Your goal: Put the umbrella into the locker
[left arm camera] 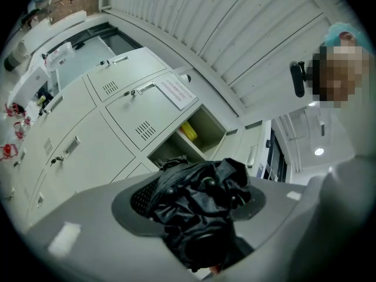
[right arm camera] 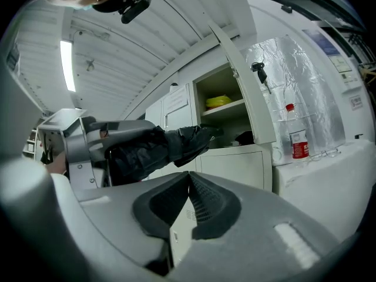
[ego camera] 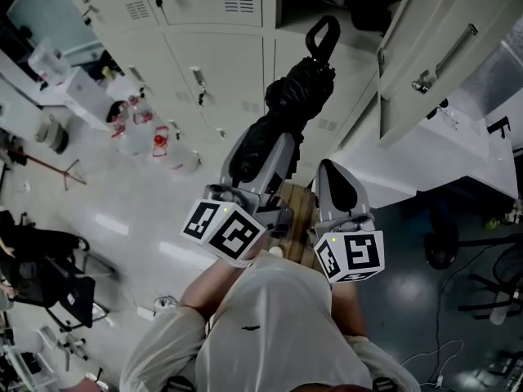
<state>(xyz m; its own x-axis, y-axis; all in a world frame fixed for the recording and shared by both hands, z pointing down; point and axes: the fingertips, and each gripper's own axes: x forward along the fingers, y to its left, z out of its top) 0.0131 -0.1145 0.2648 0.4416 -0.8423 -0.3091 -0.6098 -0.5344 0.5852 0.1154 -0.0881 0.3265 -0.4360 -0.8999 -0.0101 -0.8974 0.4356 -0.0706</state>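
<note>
Our left tool (ego camera: 263,160) is clamped on the folded black umbrella (ego camera: 296,96), jaws wide around its bunched cloth. It holds the umbrella in the air, handle (ego camera: 323,35) toward the open locker (right arm camera: 226,107). That end may just reach the locker's mouth; we cannot be sure. Our right tool (right arm camera: 188,181), just beside, is closed and empty.

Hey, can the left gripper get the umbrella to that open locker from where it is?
Probably yes. The door stands swung wide, the left gripper holds the umbrella pointed toward the open locker, and nothing shows between them.
</note>
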